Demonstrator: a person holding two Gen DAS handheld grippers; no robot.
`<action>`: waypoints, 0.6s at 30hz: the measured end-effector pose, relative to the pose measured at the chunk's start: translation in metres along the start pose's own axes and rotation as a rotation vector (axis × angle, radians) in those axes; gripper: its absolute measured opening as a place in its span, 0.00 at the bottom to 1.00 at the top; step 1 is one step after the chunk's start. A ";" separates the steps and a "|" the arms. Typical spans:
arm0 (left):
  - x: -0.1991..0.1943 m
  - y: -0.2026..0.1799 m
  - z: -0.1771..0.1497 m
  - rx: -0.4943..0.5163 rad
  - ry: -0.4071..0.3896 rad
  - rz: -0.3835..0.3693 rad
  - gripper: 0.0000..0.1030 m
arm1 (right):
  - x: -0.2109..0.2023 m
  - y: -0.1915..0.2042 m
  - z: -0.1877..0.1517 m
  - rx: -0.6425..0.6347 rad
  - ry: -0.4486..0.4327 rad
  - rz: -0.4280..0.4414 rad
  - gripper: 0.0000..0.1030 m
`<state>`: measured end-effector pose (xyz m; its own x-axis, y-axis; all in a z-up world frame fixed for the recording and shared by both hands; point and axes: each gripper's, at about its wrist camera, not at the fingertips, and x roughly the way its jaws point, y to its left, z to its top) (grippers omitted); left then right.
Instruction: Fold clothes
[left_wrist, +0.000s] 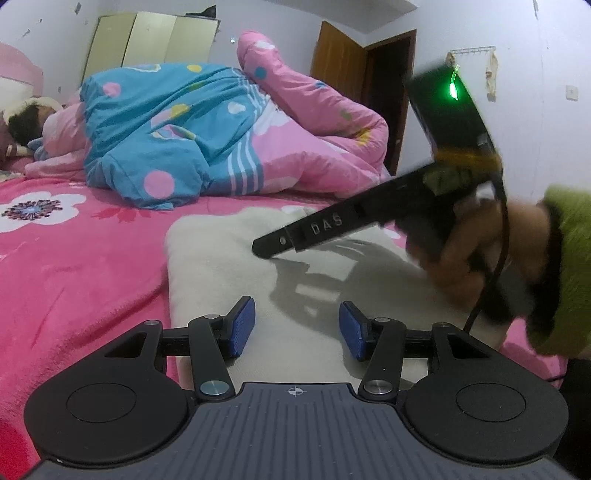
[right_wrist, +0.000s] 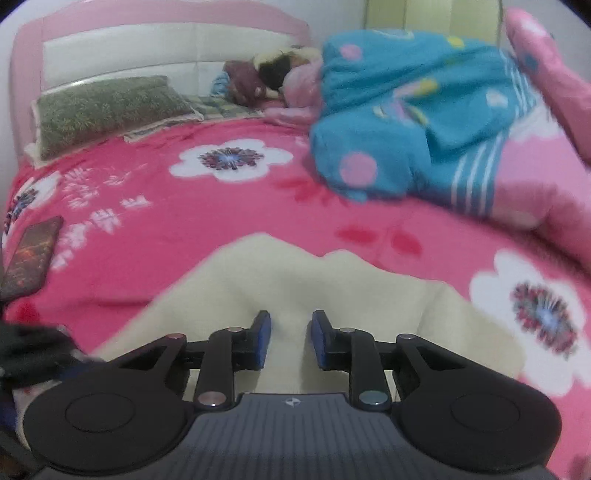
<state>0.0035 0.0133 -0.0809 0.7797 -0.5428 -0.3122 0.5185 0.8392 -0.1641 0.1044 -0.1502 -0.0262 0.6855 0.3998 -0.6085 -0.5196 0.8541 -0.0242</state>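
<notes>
A cream garment (left_wrist: 229, 266) lies flat on the pink flowered bedspread (left_wrist: 81, 258). My left gripper (left_wrist: 297, 328) hovers low over its near part, its blue pads (left_wrist: 242, 326) apart with nothing between them. A hand in a green sleeve (left_wrist: 569, 266) holds my right gripper (left_wrist: 264, 248) slanting down over the garment's middle, throwing a shadow on it. In the right wrist view the right gripper (right_wrist: 291, 339) stands narrowly open above the cream garment (right_wrist: 295, 280). Only flat cloth shows in the gap, and no pad presses on it.
A bunched blue and pink quilt (left_wrist: 192, 129) fills the far side of the bed. A green pillow (right_wrist: 107, 107) lies against the pink headboard (right_wrist: 147, 40). A phone (right_wrist: 31, 254) lies on the bedspread at the left. A wooden door (left_wrist: 340, 62) is at the back.
</notes>
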 end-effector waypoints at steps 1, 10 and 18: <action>-0.001 0.000 0.000 -0.001 -0.003 -0.003 0.50 | -0.002 -0.003 0.003 0.018 0.008 0.004 0.26; -0.002 0.000 -0.005 -0.010 -0.026 -0.005 0.50 | 0.010 0.022 0.036 -0.074 -0.015 0.009 0.26; -0.004 0.003 -0.005 -0.017 -0.035 -0.014 0.50 | 0.016 -0.007 0.034 0.120 -0.037 0.007 0.26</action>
<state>0.0003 0.0178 -0.0851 0.7846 -0.5549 -0.2765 0.5234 0.8319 -0.1844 0.1366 -0.1381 -0.0091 0.7016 0.4156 -0.5789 -0.4611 0.8841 0.0758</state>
